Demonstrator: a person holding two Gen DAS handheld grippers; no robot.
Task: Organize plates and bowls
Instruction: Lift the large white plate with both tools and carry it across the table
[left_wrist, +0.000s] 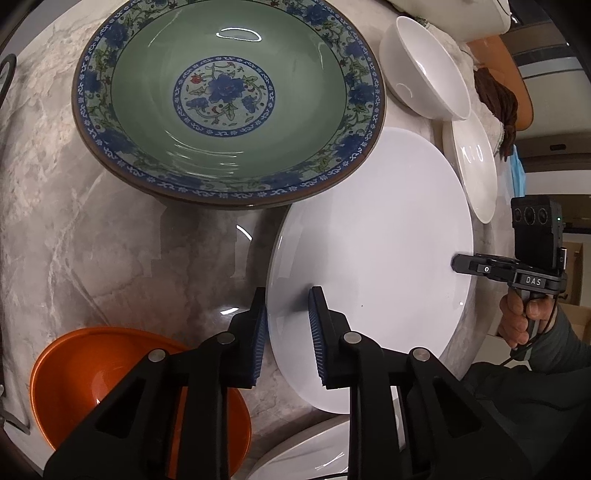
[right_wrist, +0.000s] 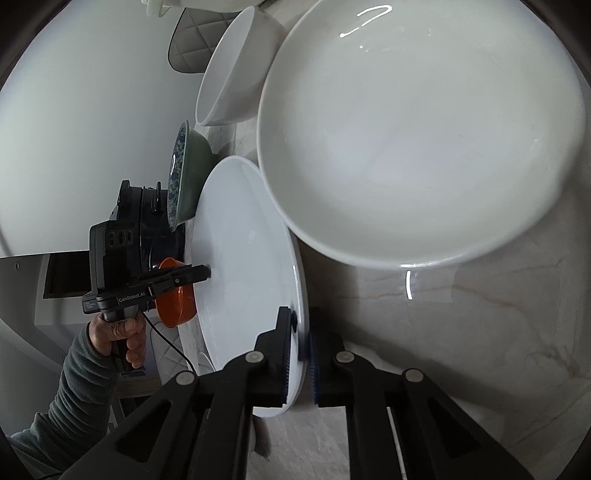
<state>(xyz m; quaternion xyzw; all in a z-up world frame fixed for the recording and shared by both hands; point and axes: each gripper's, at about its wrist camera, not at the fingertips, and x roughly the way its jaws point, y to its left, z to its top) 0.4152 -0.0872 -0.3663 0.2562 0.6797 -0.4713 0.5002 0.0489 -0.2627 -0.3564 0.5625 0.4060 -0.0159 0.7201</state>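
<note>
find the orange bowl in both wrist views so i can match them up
Left wrist: the orange bowl is bottom left on the marble table, partly behind the left gripper.
Right wrist: it is small at left of centre, behind the left gripper.
Shared landmark: the white plate, beside the bowl in both.
</note>
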